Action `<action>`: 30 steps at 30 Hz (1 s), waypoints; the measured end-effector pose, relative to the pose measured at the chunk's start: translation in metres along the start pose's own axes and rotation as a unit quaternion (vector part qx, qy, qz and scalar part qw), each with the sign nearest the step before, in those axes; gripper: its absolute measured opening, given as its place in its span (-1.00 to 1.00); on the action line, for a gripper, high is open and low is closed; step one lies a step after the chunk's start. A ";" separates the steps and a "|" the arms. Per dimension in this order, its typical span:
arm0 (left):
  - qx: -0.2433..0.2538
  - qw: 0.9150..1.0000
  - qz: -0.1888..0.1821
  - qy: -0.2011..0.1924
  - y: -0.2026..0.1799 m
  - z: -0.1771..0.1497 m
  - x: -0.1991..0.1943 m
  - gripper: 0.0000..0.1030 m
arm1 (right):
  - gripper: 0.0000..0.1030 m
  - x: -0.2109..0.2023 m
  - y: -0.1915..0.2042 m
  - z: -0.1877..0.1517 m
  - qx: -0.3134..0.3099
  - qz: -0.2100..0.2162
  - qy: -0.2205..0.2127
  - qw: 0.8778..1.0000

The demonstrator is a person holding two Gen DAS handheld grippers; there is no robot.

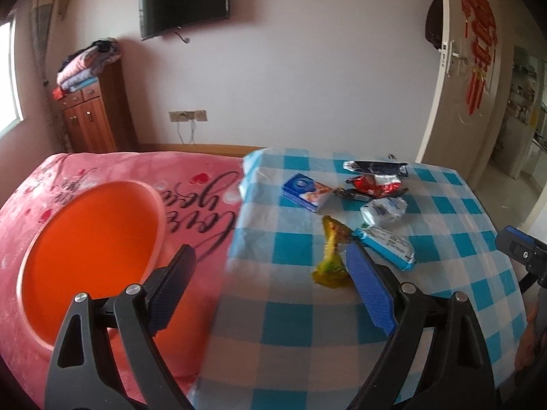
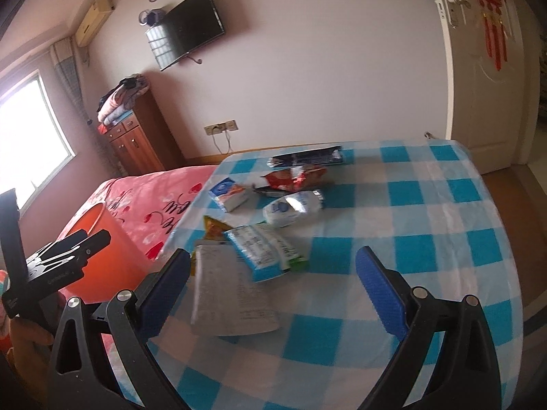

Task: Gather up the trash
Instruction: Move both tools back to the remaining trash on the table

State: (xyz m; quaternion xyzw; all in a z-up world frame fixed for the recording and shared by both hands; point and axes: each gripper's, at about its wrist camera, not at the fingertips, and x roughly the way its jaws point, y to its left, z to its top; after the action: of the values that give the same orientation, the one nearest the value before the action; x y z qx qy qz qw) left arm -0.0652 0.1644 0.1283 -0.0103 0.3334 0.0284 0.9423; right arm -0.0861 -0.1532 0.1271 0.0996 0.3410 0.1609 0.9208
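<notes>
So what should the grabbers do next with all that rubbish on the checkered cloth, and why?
Probably ease the right gripper down onto the white paper slip, then close. Its jaws stand open and empty with the slip lying flat just ahead between them, nearer than the other wrappers. The orange bin waits beside the table, and the left gripper is open and empty too.

Blue-and-white checked tablecloth, orange bin, pink blanket with black script.

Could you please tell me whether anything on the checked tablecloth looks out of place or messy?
Yes: crumpled wrappers and a small blue carton lie scattered on the checked tablecloth, none in the orange bin beside it.
</notes>
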 end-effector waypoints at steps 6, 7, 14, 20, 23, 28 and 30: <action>-0.044 0.998 -0.042 0.033 -0.008 0.015 0.047 0.74 | 0.86 0.023 -0.031 0.028 0.006 -0.003 0.001 1.000; -0.053 0.997 -0.046 0.041 -0.009 0.019 0.058 0.74 | 0.86 0.029 -0.036 0.034 0.009 0.000 0.003 1.000; -0.093 0.990 -0.059 0.085 -0.013 0.044 0.135 0.74 | 0.86 0.096 -0.059 0.086 0.019 0.020 0.026 0.999; -0.085 0.991 -0.042 0.098 -0.027 0.070 0.194 0.74 | 0.86 0.168 -0.070 0.134 0.019 0.027 0.049 0.998; -0.085 0.990 -0.033 0.105 -0.030 0.081 0.215 0.74 | 0.86 0.204 -0.075 0.152 0.014 0.027 0.069 0.997; -0.085 0.988 -0.015 0.129 -0.029 0.089 0.246 0.73 | 0.86 0.251 -0.075 0.176 -0.005 0.028 0.095 0.995; -0.090 0.986 -0.015 0.138 -0.027 0.088 0.253 0.69 | 0.86 0.268 -0.074 0.181 -0.013 0.026 0.110 0.993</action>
State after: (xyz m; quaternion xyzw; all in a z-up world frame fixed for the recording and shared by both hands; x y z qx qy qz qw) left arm 0.1886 0.1529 0.0377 -0.1040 0.4559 0.0427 0.8829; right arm 0.2422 -0.1371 0.0811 0.0778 0.4356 0.1996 0.8743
